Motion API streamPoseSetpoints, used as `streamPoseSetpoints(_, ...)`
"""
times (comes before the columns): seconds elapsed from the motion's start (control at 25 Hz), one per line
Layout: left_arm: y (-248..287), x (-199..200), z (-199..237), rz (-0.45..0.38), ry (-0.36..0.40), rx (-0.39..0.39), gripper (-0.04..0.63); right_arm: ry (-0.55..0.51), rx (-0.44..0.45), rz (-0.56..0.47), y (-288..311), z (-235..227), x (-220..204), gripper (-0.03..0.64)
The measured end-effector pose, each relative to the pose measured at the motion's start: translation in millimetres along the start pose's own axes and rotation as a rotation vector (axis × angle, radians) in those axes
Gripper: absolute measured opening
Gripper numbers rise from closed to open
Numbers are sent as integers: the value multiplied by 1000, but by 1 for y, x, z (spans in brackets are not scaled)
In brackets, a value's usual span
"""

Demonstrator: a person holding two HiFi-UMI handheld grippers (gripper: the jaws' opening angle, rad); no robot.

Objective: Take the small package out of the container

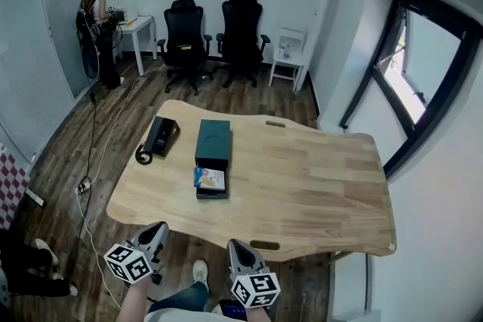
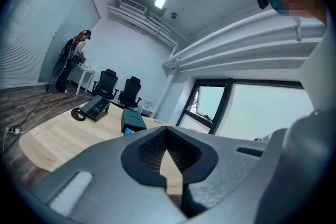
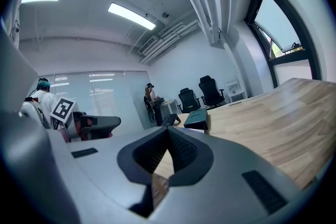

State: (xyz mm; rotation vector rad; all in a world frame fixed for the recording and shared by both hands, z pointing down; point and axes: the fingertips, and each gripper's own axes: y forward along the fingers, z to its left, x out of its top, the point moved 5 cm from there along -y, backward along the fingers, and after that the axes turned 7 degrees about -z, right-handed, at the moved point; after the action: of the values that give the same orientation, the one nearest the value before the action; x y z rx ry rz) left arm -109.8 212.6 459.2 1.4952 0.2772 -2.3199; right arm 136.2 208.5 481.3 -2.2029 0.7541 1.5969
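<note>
Small package point(image 1: 209, 178) apart from left gripper point(image 1: 157, 227), right gripper point(image 1: 235, 244): fingers together, empty

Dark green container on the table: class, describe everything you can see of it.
The dark green container is a flat, matte rectangular box, possibly card. It lies on the wooden table, left of centre. At its near end a black tray is slid out, and the small colourful package lies in it. Nothing else touches the container.
</note>
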Motion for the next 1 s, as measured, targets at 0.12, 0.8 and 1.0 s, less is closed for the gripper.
streamPoseSetpoints(0.12, 35, 3, 19, 8, -5, -19, 0, -1, -20, 3, 32, -19, 2, 3)
streamPoseSetpoints(0.8, 248, 48, 158, 95, -80, -139, 0, -14, -192, 32, 227, -90, 24, 3)
streamPoseSetpoints(1.0, 271, 51, 175, 95, -101, -152, 0, -37, -220, 36, 244, -97, 31, 3)
